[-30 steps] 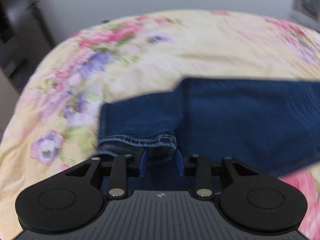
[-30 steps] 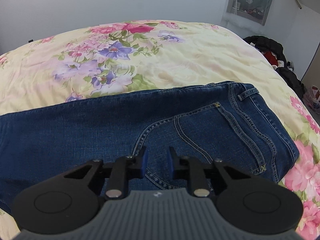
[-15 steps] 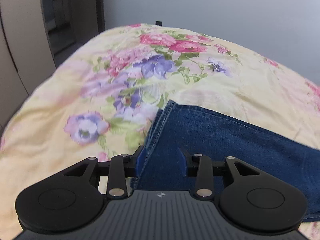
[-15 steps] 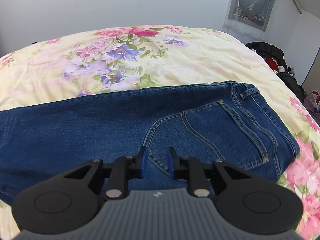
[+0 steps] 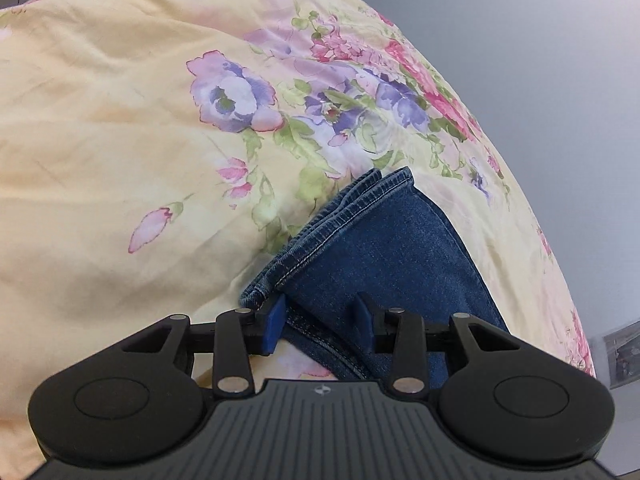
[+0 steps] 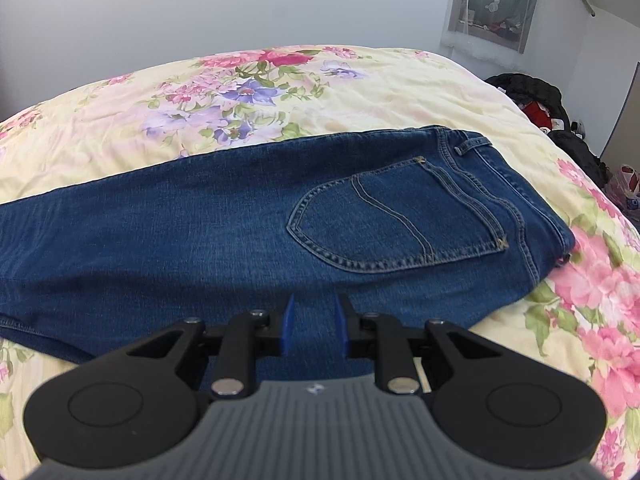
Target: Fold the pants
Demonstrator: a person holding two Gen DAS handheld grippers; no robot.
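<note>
Blue jeans lie flat on the floral bedspread, folded lengthwise, with the back pocket and waistband at the right. In the left wrist view the stacked leg hems lie on the bed. My left gripper is open, its blue pads either side of the near hem corner. My right gripper is open and empty, hovering over the near edge of the jeans below the pocket.
The yellow floral bedspread covers the whole bed. A dark pile of clothes lies beyond the bed's right edge. A grey wall stands behind.
My left gripper has swung round and closed in on the leg hems, which now lie between its pads. My right gripper has drawn back toward the near edge of the jeans.
</note>
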